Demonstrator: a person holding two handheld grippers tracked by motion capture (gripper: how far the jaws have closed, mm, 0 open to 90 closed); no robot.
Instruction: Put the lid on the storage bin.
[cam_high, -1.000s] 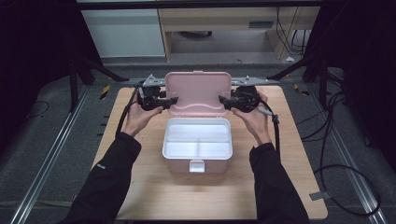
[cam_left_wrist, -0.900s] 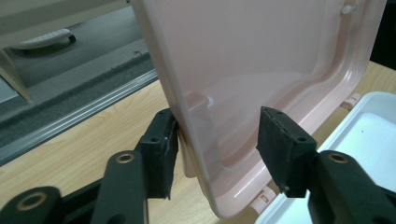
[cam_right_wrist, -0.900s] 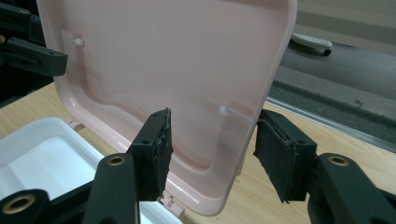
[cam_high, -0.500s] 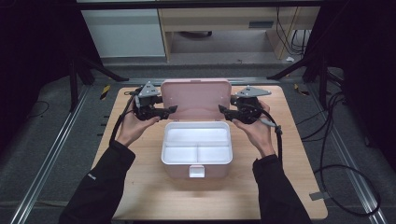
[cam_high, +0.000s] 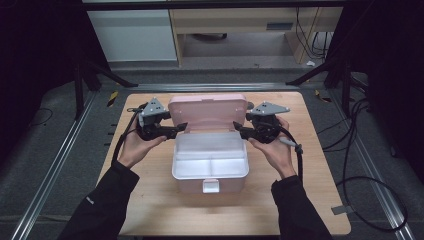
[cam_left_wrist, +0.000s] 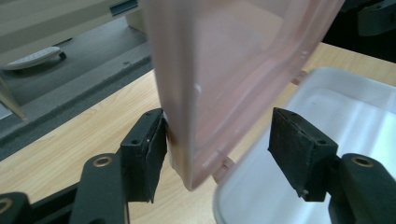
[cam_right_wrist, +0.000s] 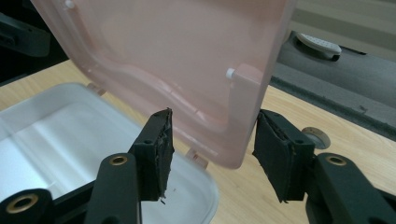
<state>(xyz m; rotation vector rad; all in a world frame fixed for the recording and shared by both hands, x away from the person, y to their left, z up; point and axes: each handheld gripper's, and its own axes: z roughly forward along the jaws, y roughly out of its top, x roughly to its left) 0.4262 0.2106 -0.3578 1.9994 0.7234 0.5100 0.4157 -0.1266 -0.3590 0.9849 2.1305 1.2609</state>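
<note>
Straddling the pink lid's left edge, left gripper is sitting spread, outer pad touching. Lid is standing nearly upright behind the white divided lunch box mid-table. Right gripper is spread around the right edge. Judging: box already open; closing probably remaining.

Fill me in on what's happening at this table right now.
A person holds a gripper in each hand at a pink lunch box on the wooden table. Its lid stands raised behind the white, divided inside. The left gripper and right gripper each straddle a side edge of the lid, jaws open, not clamped.
</note>
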